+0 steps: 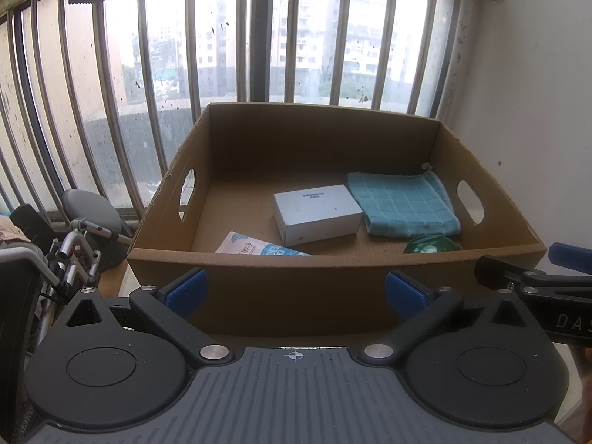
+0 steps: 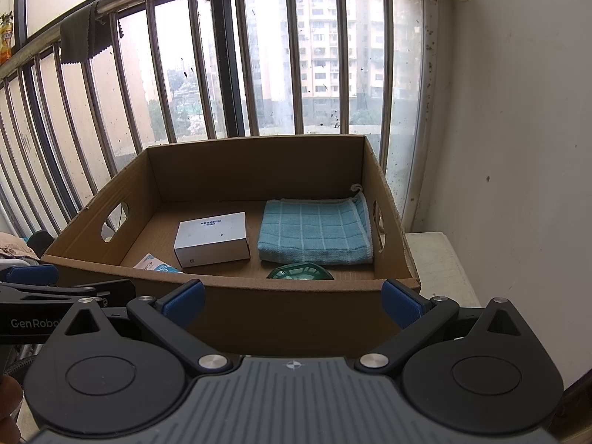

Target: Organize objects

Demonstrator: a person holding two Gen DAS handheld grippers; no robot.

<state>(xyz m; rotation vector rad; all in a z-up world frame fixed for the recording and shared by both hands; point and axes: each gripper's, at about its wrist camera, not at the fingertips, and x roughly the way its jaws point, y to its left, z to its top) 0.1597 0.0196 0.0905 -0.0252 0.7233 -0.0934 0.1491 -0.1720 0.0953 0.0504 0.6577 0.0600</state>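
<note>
cardboard box [image 2: 259,307] on white ledge [image 2: 440,259]

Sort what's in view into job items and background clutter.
Job: cardboard box; white box; blue towel; green object; printed packet; left gripper and right gripper, both open.

Background: dark cloth on window bars; folded metal frame.

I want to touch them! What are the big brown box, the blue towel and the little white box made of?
The big brown box looks like plain cardboard: dull brown, with rough cut edges and punched handle holes. The blue towel seems to be soft woven cloth, folded, with a pale grid and a stitched hem. The little white box is probably smooth thin card with crisp corners and small print, though it could be plastic.
</note>
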